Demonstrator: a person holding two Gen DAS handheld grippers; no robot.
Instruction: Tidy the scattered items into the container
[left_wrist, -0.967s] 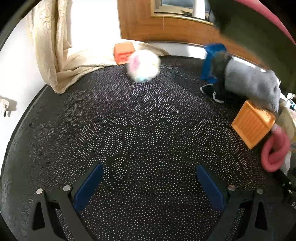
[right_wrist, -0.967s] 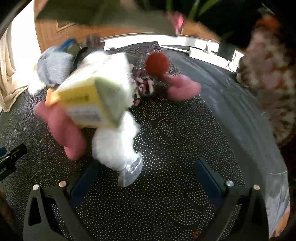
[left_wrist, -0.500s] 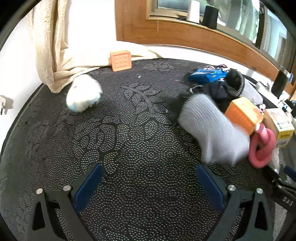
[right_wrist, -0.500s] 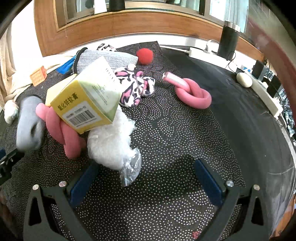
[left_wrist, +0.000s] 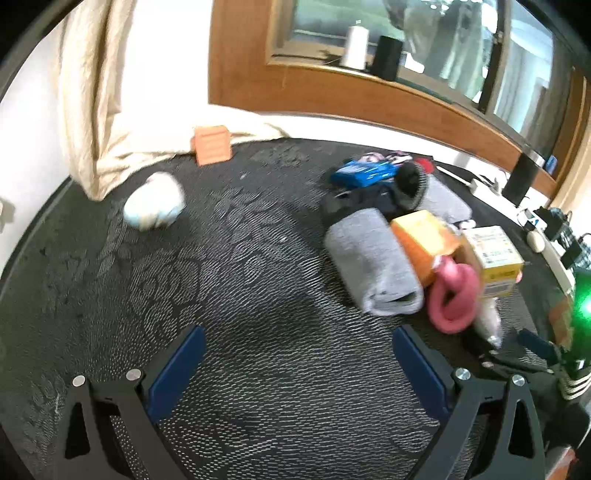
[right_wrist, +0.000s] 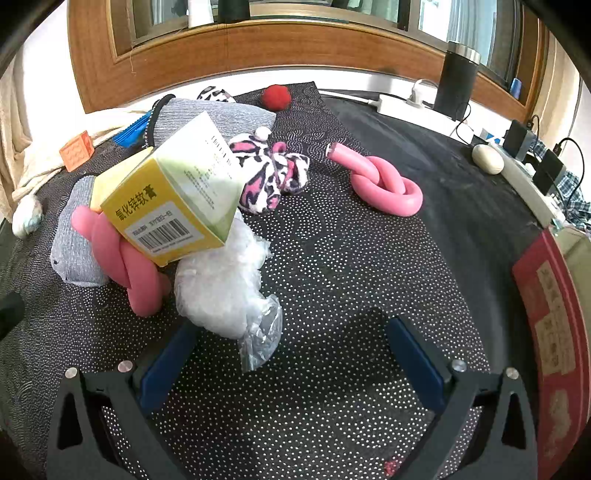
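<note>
Scattered items lie on a dark dotted cloth. A yellow carton (right_wrist: 173, 195) leans on a knotted pink foam tube (right_wrist: 122, 258) and a crumpled clear plastic bag (right_wrist: 225, 288). A rolled grey sock (left_wrist: 373, 262) lies beside an orange block (left_wrist: 424, 240), the same pink tube (left_wrist: 452, 295) and carton (left_wrist: 495, 258). A second pink knot (right_wrist: 384, 184), a pink-spotted cloth (right_wrist: 269, 173) and a red pompom (right_wrist: 276, 96) lie farther back. My left gripper (left_wrist: 295, 365) and right gripper (right_wrist: 284, 354) are open and empty. No container is plainly visible.
A pale fluffy ball (left_wrist: 155, 201) and a small orange block (left_wrist: 212, 144) sit at the far left near a cream curtain (left_wrist: 92, 92). A power strip (right_wrist: 413, 105), a black cylinder (right_wrist: 458, 81) and a red box edge (right_wrist: 546, 332) line the right side.
Items tumbled onto the cloth and came to rest: the fluffy ball rolled left, the grey sock settled by the orange block. The left view pulled back and tilted up.
</note>
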